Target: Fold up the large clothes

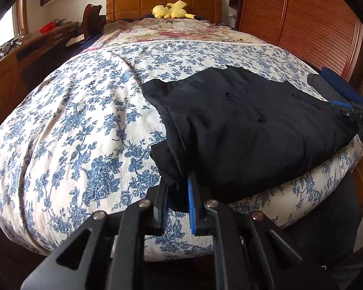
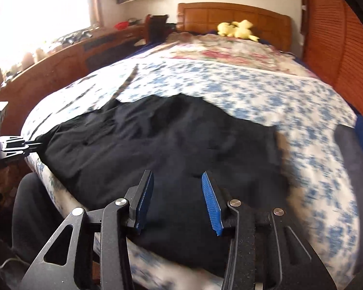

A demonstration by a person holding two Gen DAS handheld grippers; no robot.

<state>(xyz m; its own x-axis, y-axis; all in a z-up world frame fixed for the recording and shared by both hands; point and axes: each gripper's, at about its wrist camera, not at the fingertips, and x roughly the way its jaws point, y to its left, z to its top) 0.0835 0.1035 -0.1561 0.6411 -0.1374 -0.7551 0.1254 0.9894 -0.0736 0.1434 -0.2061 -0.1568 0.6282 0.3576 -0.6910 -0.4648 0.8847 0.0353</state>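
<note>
A black garment (image 1: 242, 125) lies folded flat on the blue floral bedspread (image 1: 72, 120) near the bed's front edge. My left gripper (image 1: 177, 188) is shut on the garment's near left corner, where the cloth bunches between the blue pads. In the right wrist view the garment (image 2: 169, 140) spreads across the middle, and my right gripper (image 2: 177, 181) is open just above its near edge, holding nothing. The left gripper also shows in the right wrist view (image 2: 34, 142) at the far left, pinching the garment's corner. The right gripper shows in the left wrist view (image 1: 346, 107) at the far right.
A yellow plush toy (image 1: 171, 9) lies by the wooden headboard (image 1: 162, 2). Dark folded clothes (image 1: 331, 84) sit at the bed's right edge. A wooden wardrobe (image 1: 302, 24) stands right, a cluttered wooden desk (image 1: 24, 48) left. The person's dark-clothed legs (image 2: 31, 207) press against the bed's front.
</note>
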